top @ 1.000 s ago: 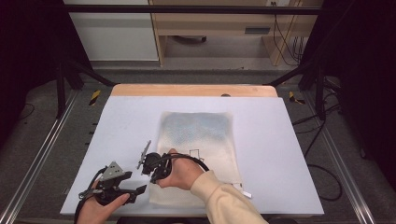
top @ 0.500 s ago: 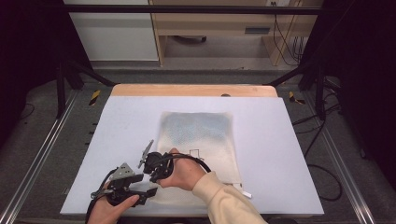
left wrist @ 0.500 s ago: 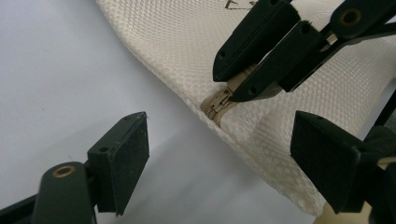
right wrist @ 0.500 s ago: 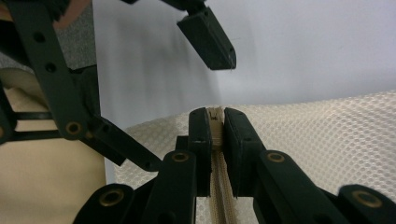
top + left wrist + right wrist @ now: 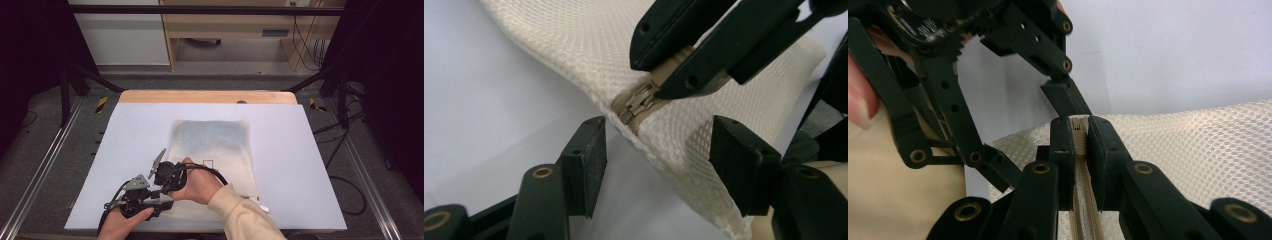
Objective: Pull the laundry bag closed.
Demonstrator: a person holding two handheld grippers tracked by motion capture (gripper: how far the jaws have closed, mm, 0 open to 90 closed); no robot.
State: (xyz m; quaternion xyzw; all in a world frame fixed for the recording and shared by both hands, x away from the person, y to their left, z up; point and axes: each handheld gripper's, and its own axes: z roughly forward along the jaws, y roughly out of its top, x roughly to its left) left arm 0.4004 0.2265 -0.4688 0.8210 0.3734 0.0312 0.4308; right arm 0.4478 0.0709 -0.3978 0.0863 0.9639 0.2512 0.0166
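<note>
At the mesh bag's (image 5: pixel 734 130) corner, right tongs (image 5: pixel 659 75) pinch the zipper (image 5: pixel 636 102)

White tabletop (image 5: pixel 300 165) (wooden strip along far edge): cream mesh zip bag (image 5: pixel 210 145) flat near middle.

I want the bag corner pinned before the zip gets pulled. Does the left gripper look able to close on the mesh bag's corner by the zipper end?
Probably yes. The left gripper has been closing, its jaws straddling the mesh bag corner untouched. The right gripper clamps the zipper just beyond, apart from them.
</note>
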